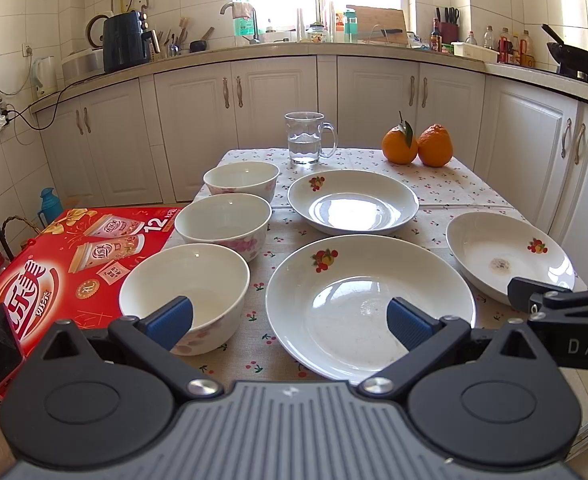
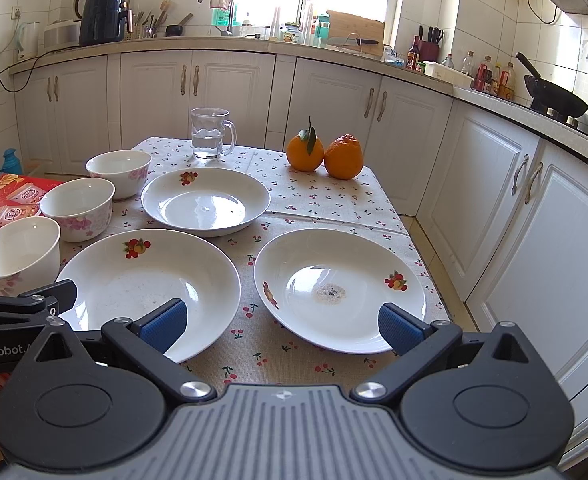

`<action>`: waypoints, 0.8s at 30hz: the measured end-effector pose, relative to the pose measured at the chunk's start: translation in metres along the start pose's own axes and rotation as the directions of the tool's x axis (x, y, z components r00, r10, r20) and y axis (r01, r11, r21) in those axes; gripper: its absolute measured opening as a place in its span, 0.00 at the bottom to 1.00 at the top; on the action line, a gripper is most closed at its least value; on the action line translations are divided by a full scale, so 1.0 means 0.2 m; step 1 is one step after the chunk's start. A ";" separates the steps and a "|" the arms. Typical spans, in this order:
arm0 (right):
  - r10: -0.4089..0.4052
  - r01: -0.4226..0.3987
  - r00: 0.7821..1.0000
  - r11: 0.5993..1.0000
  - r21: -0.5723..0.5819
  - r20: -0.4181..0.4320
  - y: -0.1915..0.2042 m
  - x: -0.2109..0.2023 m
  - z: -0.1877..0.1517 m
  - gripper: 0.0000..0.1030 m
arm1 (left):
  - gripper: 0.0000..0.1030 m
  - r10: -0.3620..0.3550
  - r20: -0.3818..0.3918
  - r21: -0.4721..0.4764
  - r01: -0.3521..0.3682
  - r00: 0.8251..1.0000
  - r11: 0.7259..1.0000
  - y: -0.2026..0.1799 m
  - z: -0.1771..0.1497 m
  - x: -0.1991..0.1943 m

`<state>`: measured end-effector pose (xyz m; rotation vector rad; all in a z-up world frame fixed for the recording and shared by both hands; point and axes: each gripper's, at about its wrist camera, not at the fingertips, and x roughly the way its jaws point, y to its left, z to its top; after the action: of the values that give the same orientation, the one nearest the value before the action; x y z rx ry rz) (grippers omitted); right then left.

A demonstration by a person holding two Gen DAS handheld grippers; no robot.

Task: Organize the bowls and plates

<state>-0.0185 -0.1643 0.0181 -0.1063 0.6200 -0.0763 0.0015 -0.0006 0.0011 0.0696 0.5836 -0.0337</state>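
Three white bowls with pink flowers stand in a row on the table's left side: near (image 1: 185,280), middle (image 1: 223,220), far (image 1: 241,178). Three white plates with fruit prints lie on the cloth: a near one (image 1: 334,280), a far one (image 1: 352,200) and a right one (image 1: 502,256). In the right wrist view the right plate (image 2: 340,280) lies ahead, the near plate (image 2: 141,276) to its left. My left gripper (image 1: 289,320) is open and empty between the near bowl and the near plate. My right gripper (image 2: 281,324) is open and empty, at the front of the two nearer plates.
A glass mug with water (image 1: 306,138) and two oranges (image 1: 416,144) stand at the table's far end. A red carton (image 1: 65,264) lies left of the table. White cabinets (image 2: 514,184) run behind and along the right.
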 end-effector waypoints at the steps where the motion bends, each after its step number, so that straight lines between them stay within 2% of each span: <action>1: 0.000 0.000 1.000 1.000 0.000 0.000 0.00 0.00 0.00 1.00 | 0.99 0.001 0.000 0.000 -0.001 1.000 1.000 0.00 0.00 0.00; 24: -0.001 0.001 1.000 1.000 0.004 0.002 -0.02 0.00 0.00 1.00 | 0.99 -0.009 0.005 0.014 0.009 1.000 1.000 -0.02 0.02 -0.01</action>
<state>-0.0182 -0.1677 0.0187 -0.1025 0.6181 -0.0789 0.0025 -0.0043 0.0045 0.0807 0.5787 -0.0472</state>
